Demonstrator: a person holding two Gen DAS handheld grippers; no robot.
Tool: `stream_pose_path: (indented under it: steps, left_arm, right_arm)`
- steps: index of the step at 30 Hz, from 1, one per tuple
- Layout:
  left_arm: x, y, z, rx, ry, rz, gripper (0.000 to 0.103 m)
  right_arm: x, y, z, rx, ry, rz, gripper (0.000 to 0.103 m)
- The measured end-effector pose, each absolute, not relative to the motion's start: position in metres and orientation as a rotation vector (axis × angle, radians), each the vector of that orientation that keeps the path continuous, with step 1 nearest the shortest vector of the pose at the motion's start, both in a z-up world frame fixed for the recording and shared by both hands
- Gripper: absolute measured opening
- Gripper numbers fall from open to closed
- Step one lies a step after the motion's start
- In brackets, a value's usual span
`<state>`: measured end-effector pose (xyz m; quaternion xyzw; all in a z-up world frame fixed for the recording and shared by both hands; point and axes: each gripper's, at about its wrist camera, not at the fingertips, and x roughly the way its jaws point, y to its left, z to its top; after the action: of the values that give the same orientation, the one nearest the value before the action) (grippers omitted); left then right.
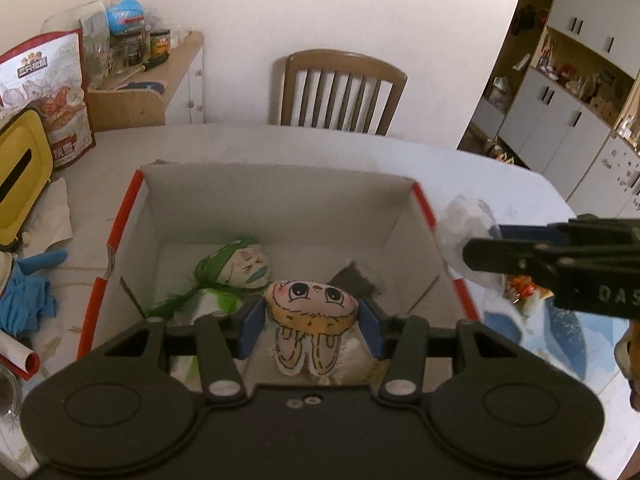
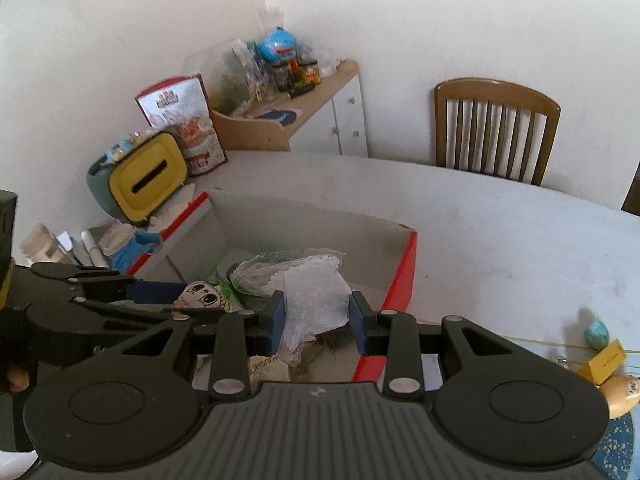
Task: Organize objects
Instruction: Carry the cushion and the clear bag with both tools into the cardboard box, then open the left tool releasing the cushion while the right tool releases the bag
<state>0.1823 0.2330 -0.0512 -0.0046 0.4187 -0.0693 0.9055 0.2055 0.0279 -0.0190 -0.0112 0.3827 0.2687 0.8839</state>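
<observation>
Blue left fingers [image 1: 252, 328] stand apart around the rabbit-face plush [image 1: 310, 306], seemingly not touching it, over the red-edged cardboard box [image 1: 280, 200]. Right gripper [image 2: 318, 316] has its pads flanking a clear plastic bag [image 2: 316, 292] above the same box; contact is unclear.

So it's a white oval table [image 1: 280, 148], pretty cluttered. Straight ahead of the left tool sits an open cardboard box [image 1: 280, 196] with red edges. Off to its left there's a yellow tissue box [image 1: 24, 160], a snack bag [image 1: 60, 92] behind that, loose tissue [image 1: 52, 216] and a blue cloth [image 1: 24, 300]. To the right of the right tool: a teal egg [image 2: 597, 334], a small yellow box [image 2: 604, 360] and a blue mat [image 2: 616, 440].
</observation>
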Motion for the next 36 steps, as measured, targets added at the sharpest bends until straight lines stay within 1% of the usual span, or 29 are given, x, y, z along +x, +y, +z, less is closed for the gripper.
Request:
stream_pose_path:
  steps: [10,15,25,36]
  left_arm:
    - [0.197,0.246,-0.078,0.032,0.933,-0.147,0.050]
    - [0.203,0.250,-0.088,0.048,0.960,-0.153,0.050]
    - [0.212,0.256,-0.108,0.061,1.028,-0.161,0.050]
    - [0.217,0.260,-0.120,0.058,1.078,-0.147,0.050]
  right_arm:
    - [0.237,0.071,-0.056,-0.109,0.868,0.530,0.033]
    - [0.253,0.086,-0.071,-0.106,0.918,0.523,0.033]
    - [0.267,0.112,-0.102,-0.172,1.020,0.510,0.033]
    - [0.269,0.120,-0.110,-0.191,1.048,0.526,0.034]
